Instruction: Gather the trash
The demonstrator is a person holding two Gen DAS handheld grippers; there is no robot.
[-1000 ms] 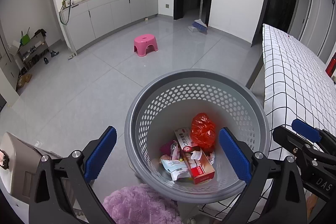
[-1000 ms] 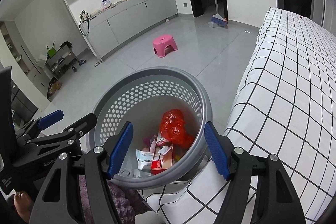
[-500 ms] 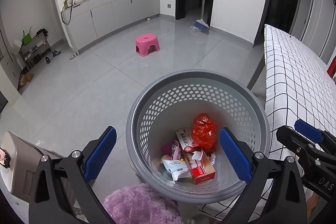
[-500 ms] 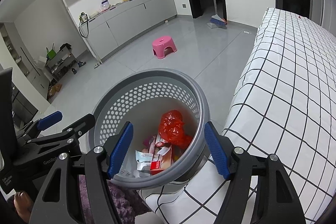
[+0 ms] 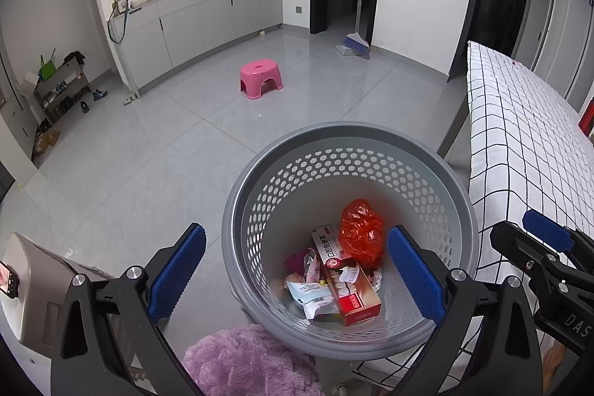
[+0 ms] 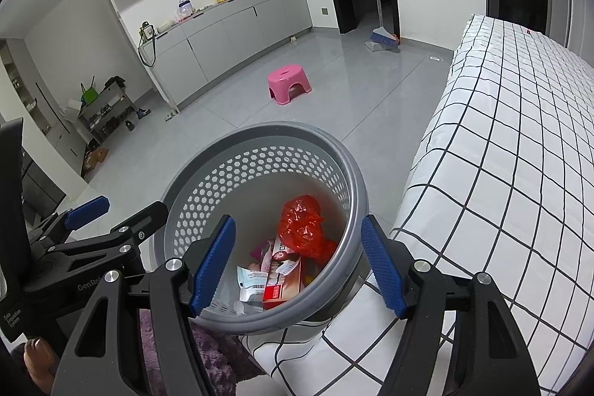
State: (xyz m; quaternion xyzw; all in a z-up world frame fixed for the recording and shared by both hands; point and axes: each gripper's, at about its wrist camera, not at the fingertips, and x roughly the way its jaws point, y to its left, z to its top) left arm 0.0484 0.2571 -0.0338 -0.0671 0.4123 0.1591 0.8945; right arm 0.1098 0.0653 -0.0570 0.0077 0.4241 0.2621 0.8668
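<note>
A grey perforated trash basket [image 5: 237, 210] [image 6: 356, 195] stands on the floor beside the bed. Inside lie a crumpled red plastic bag [image 5: 361, 229] [image 6: 302, 229], a red and white toothpaste box [image 5: 347, 279] [image 6: 282, 279] and a white wrapper [image 5: 312, 294] [image 6: 252, 281]. My left gripper [image 5: 297, 277] is open and empty above the basket's near rim. My right gripper [image 6: 297, 266] is open and empty above the basket, to the right of the left one. Each gripper shows in the other's view.
A bed with a black-and-white checked cover [image 5: 519, 136] [image 6: 519, 154] runs along the right. A pink stool [image 5: 261, 78] [image 6: 289, 88] stands on the grey tiled floor. A broom [image 5: 356, 43] leans by the doorway. A purple fluffy cloth [image 5: 252, 359] lies below the basket. Cabinets line the far wall.
Both grippers have lifted and drawn back slightly, so the basket sits a little lower in each view. Both stay open and empty.
</note>
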